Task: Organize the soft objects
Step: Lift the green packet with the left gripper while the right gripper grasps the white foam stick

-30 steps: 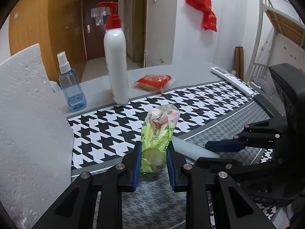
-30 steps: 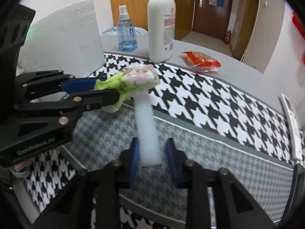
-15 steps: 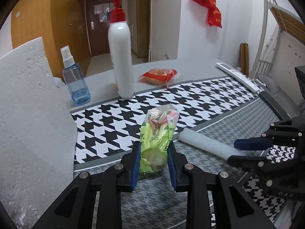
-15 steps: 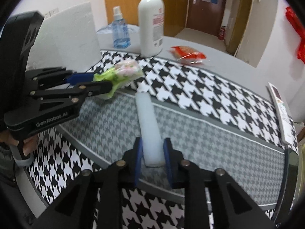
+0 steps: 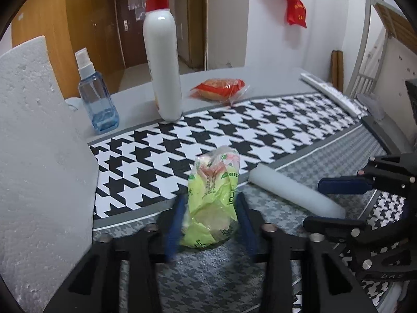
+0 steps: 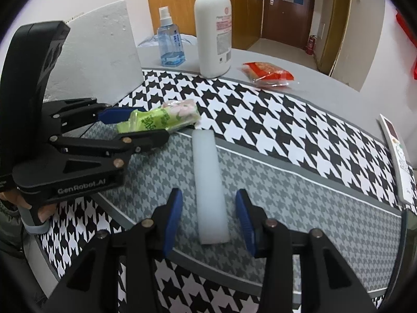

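A green and pink plastic packet (image 5: 213, 198) lies on the houndstooth cloth between the fingers of my left gripper (image 5: 209, 221), whose blurred jaws stand apart from it. It also shows in the right wrist view (image 6: 159, 121). A white foam bar (image 6: 209, 190) lies flat on the grey cloth between the open jaws of my right gripper (image 6: 208, 216), not touched. The bar (image 5: 294, 193) and the right gripper (image 5: 336, 198) show at the right of the left wrist view. A red snack packet (image 5: 219, 90) lies at the back.
A white pump bottle (image 5: 163, 62) and a blue spray bottle (image 5: 96, 99) stand at the back. A large white foam board (image 5: 34, 156) stands at the left. A white remote (image 6: 398, 161) lies at the right table edge.
Both grippers have opened. The right one let go of the foam bar, which now lies on the cloth. The left jaws have spread away from the green packet.
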